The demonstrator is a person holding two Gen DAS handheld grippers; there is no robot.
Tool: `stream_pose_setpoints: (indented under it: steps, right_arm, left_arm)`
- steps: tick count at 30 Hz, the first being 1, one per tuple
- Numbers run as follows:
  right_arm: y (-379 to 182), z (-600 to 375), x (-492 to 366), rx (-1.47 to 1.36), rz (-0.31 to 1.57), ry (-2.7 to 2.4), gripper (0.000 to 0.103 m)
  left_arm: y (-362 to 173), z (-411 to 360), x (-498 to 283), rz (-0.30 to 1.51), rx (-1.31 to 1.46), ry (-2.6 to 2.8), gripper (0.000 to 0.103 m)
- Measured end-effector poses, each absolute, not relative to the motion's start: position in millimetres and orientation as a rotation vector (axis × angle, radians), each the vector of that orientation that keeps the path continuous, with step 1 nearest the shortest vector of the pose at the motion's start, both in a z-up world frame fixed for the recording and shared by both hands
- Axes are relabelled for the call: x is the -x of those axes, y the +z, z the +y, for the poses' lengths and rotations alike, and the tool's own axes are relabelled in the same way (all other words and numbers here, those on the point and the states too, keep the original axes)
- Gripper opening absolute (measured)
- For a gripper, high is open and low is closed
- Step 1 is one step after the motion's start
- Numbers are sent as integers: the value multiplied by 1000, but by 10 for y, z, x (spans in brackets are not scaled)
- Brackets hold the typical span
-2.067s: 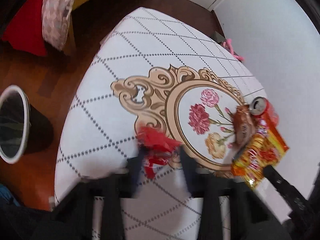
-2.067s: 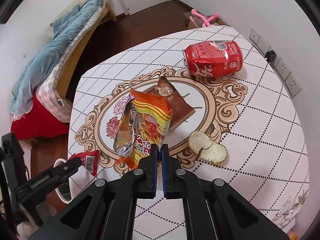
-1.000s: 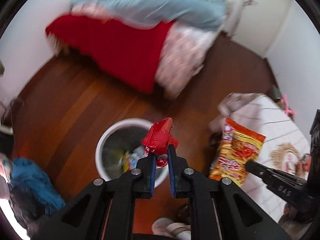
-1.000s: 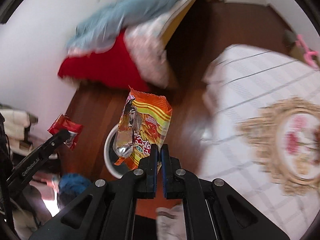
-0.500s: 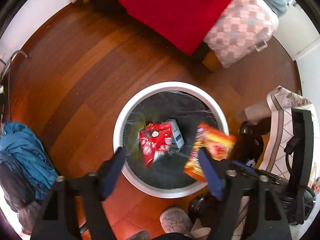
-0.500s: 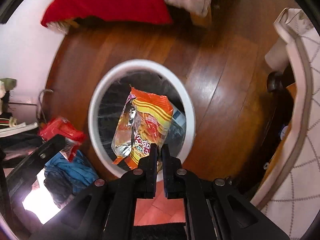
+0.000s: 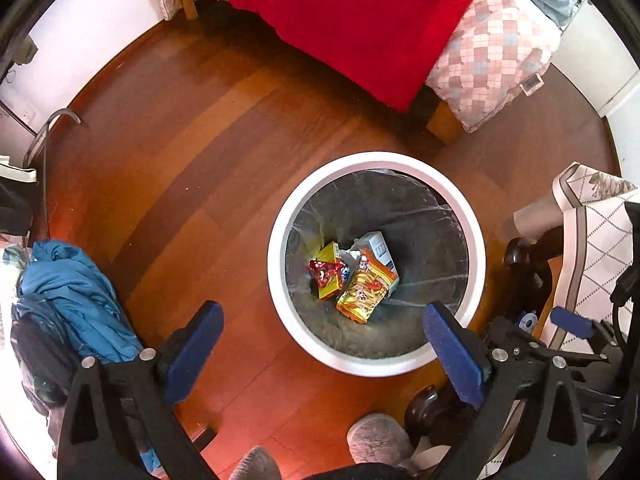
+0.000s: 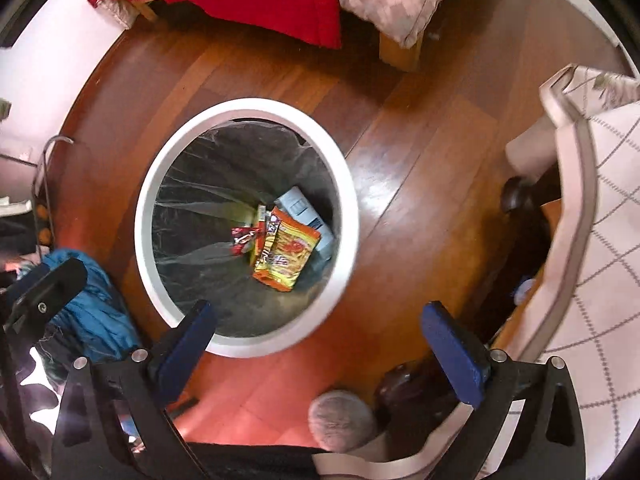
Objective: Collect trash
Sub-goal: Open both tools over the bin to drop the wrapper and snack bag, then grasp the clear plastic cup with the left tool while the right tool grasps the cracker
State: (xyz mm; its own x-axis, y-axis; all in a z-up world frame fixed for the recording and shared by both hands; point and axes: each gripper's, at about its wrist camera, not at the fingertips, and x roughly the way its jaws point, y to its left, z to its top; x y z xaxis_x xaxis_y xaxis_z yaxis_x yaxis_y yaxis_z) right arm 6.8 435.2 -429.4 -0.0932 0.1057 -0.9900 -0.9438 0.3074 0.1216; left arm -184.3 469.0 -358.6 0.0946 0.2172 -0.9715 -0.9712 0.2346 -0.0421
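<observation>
Two empty grippers over the bin, both wrappers down inside it.

We hold the left gripper (image 7: 322,330) and the right gripper (image 8: 320,320) above the white-rimmed trash bin (image 7: 478,240), each with its blue-padded fingers spread wide and nothing between them. At the bottom of the bin's dark liner lie the orange snack bag (image 7: 366,286) and the small red wrapper (image 7: 325,271), touching each other, beside a pale carton (image 7: 378,248) and a yellow packet (image 7: 329,254). We judge such wrappers to be very light, thin, crinkly and slick, so for any more like them we would pinch a flat edge or a corner firmly, not the puffed middle. The checked tablecloth (image 8: 600,216) hangs at the right.
</observation>
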Motion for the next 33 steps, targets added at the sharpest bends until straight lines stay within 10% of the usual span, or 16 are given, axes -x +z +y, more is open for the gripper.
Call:
stream_pose_setpoints:
  steps: [33]
  right_arm:
    - [-1841, 2756, -46, 427, 1172, 1307, 103]
  left_arm:
    - [-1582, 3238, 1954, 887, 653, 1177, 102]
